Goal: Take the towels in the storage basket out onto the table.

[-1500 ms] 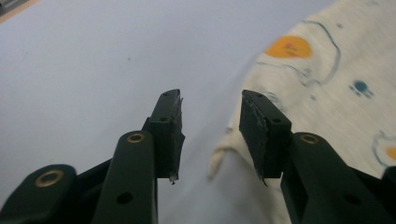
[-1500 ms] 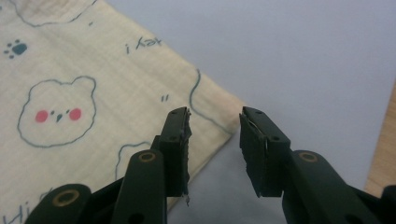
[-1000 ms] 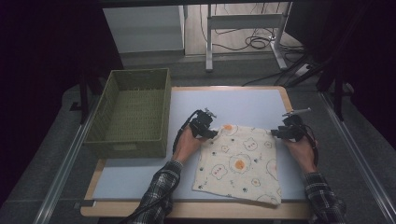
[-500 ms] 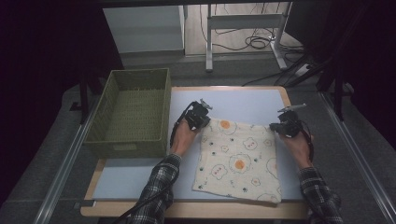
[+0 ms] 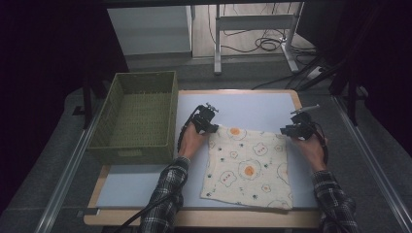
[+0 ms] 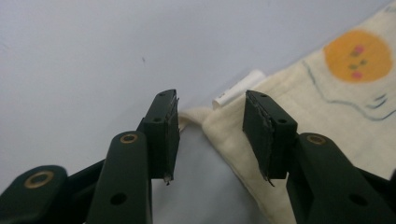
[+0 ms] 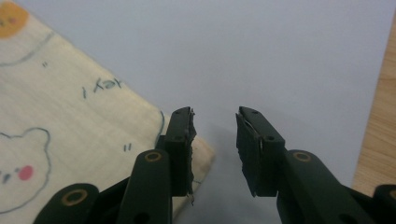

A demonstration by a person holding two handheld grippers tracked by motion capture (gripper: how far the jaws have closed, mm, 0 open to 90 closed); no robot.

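Observation:
A cream cloth [image 5: 248, 165] printed with fried eggs and bears lies flat on the light blue mat [image 5: 252, 104]. My left gripper [image 5: 206, 119] sits at the cloth's far left corner. In the left gripper view it [image 6: 211, 100] is open, and the cloth [image 6: 327, 93] corner with its small white tag [image 6: 238, 88] lies between the jaws. My right gripper [image 5: 297, 127] is at the far right corner. In the right gripper view it [image 7: 215, 114] is open too. There the cloth [image 7: 84, 116] corner lies under the left jaw, with bare mat between the jaws.
A green slatted basket [image 5: 121, 148], empty, stands on the table's left side beside the mat. The wooden table edge [image 7: 378, 116] runs close to the right gripper. Desk legs and cables [image 5: 262, 43] lie on the floor beyond the table.
Both hands have shifted a little toward the far side of the table. The cloth's far edge now lies slightly farther up, and the cloth looks straighter.

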